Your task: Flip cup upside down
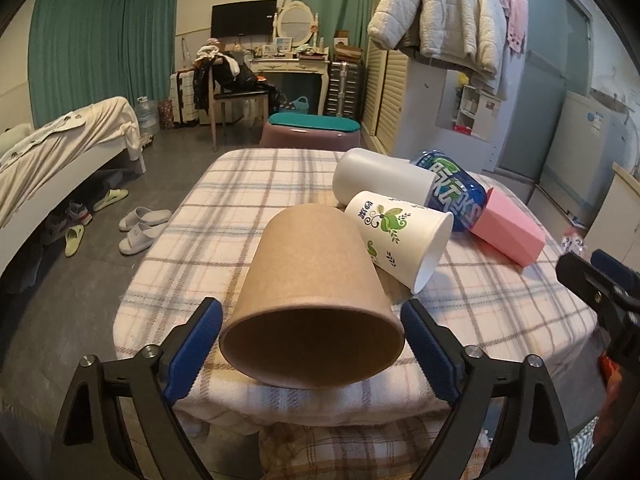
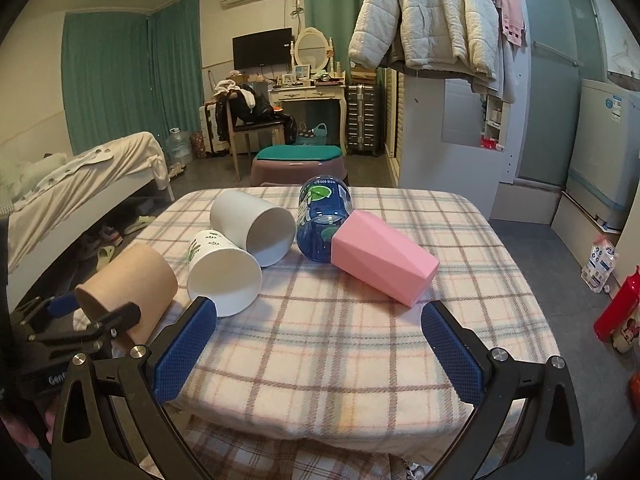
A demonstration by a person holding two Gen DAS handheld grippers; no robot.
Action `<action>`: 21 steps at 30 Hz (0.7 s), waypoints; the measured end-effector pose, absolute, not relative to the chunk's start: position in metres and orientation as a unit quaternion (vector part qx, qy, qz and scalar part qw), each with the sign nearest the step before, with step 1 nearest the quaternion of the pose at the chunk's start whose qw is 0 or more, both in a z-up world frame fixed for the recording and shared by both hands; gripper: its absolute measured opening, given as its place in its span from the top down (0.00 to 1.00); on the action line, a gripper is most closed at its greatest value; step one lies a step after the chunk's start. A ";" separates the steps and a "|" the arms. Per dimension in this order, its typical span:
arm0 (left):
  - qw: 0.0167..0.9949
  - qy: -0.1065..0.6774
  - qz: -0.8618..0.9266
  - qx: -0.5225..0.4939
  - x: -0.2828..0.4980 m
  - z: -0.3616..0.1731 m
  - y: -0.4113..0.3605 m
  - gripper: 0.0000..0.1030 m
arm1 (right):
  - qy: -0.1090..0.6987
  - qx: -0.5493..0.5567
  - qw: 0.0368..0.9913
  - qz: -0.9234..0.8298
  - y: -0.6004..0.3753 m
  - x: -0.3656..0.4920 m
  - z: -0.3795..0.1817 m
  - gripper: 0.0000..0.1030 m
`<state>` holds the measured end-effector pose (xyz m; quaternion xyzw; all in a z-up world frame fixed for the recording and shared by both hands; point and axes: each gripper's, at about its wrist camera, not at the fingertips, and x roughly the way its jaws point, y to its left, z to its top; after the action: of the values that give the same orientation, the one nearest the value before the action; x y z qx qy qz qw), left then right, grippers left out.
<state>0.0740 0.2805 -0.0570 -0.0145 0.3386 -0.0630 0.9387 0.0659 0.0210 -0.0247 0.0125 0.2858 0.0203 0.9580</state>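
Brown paper cup (image 1: 316,304) lies on its side at the near table edge, between my wide-open left gripper (image 1: 312,344), not gripped. Right gripper (image 2: 320,354) open too, idle. Squeezing hard could crush it or nudge it off

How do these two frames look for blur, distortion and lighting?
Left wrist: brown cup sharp between the left gripper's open fingers, room lines bowed, corners vignetted black. Right wrist: similar fisheye bend, dim even light, soft shadow under the pink cup, no glare.
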 end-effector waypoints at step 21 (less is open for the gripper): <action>0.964 0.263 0.017 -0.020 0.049 -0.003 0.384 0.00 | 0.325 -0.033 0.944 0.053 0.094 0.095 0.028 0.00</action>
<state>0.0489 0.3843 -0.0030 -0.0200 0.2633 0.0173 0.9644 0.0945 0.0937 0.0281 -0.0328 0.3254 0.0528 0.9435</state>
